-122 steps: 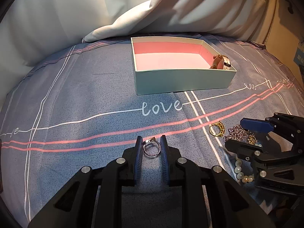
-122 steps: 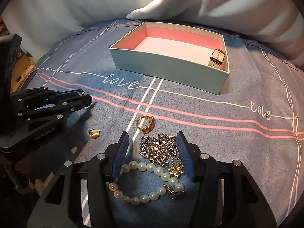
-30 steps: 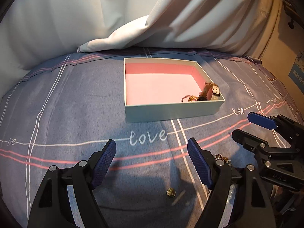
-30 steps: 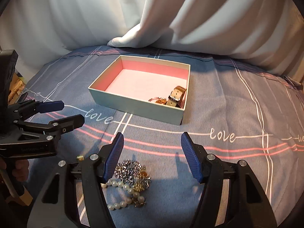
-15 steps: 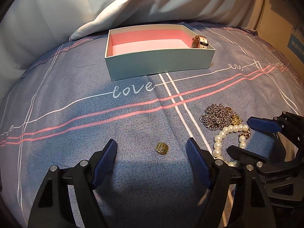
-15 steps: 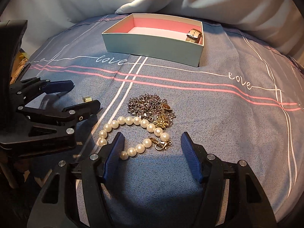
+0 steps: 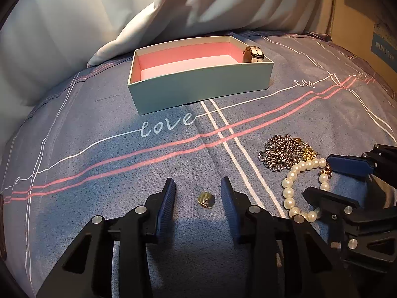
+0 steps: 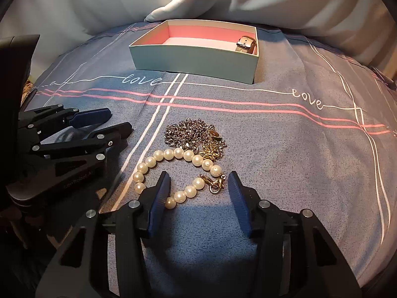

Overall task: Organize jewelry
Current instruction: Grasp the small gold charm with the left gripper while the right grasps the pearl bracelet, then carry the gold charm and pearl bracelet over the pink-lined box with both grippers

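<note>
A pale green box (image 7: 198, 92) with a pink lining sits at the back of the bed and holds a watch (image 7: 253, 54); both show in the right wrist view, box (image 8: 193, 60) and watch (image 8: 245, 44). My left gripper (image 7: 197, 190) is open low over the sheet, its jaws either side of a small gold ring (image 7: 206, 199), not touching it. My right gripper (image 8: 198, 183) is open around the clasp end of a pearl bracelet (image 8: 173, 171). A silver chain pile (image 8: 189, 132) with a gold chain (image 8: 213, 150) lies just beyond the pearls.
The blue-grey sheet (image 7: 99, 149) has pink stripes and white "love" lettering. White curtain folds (image 7: 173, 7) hang behind the box. A cardboard box (image 7: 367, 24) stands at the far right. In the right wrist view the left gripper (image 8: 99, 124) lies close on the left.
Both grippers have dropped lower and moved forward. The left jaws have narrowed around the gold ring. The right jaws now bracket the near end of the pearl bracelet.
</note>
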`<state>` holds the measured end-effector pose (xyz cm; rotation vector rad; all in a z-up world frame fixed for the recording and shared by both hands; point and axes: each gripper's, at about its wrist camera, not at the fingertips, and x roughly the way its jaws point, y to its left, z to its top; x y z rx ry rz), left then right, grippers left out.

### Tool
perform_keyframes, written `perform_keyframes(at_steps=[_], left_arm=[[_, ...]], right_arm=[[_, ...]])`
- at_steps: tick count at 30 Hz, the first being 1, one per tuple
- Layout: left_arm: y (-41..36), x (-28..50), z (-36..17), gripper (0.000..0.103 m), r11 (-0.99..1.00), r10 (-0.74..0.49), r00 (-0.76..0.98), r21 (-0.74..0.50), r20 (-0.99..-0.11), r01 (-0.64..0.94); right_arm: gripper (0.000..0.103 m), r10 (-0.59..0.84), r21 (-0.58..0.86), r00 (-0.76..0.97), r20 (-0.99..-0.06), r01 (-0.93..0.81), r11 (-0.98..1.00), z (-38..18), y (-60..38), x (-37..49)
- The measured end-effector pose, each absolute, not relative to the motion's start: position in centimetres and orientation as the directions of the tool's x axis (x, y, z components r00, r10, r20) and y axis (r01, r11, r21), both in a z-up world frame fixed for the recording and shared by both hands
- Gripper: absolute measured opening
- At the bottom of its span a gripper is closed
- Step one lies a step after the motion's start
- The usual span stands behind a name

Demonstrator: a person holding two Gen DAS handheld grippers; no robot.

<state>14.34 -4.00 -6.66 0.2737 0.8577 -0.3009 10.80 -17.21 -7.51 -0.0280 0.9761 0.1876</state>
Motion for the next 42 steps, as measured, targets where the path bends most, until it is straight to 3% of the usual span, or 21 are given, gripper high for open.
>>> perform_keyframes(at_steps=[6, 10, 12, 13, 30, 42], left_arm=[[-4.1, 14.6, -6.7, 0.030, 0.925, -0.145, 0.618, 0.116, -0.773, 0.361], [-3.9, 14.8, -6.5, 0.016, 0.931, -0.150, 0.613, 0.098, -0.776, 0.352], [-3.7, 15.1, -6.4, 0.012, 0.935, -0.158, 0.607, 0.080, -0.779, 0.346], [-3.6, 15.2, -6.4, 0.010, 0.936, -0.163, 0.602, 0.070, -0.781, 0.344], [-3.1, 15.5, -4.4, 0.006, 0.943, -0.216, 0.599, -0.008, -0.771, 0.331], [-2.8, 16.5, -2.2, 0.006, 0.948, -0.238, 0.627, -0.038, -0.742, 0.316]], right_arm=[[0.050, 0.126, 0.048, 0.552, -0.825, -0.154, 0.987, -7.4, -17.1, 10.3], [0.031, 0.138, 0.057, 0.550, -0.824, -0.162, 0.985, -7.3, -17.4, 10.0], [0.012, 0.147, 0.065, 0.547, -0.824, -0.167, 0.984, -7.2, -17.7, 10.1], [0.010, 0.156, 0.076, 0.547, -0.822, -0.165, 0.983, -7.1, -17.9, 10.2], [0.010, 0.157, 0.090, 0.620, -0.769, -0.138, 0.986, -4.5, -19.8, 11.3], [0.010, 0.196, 0.055, 0.705, -0.681, -0.217, 0.975, 0.0, -18.1, 13.5]])
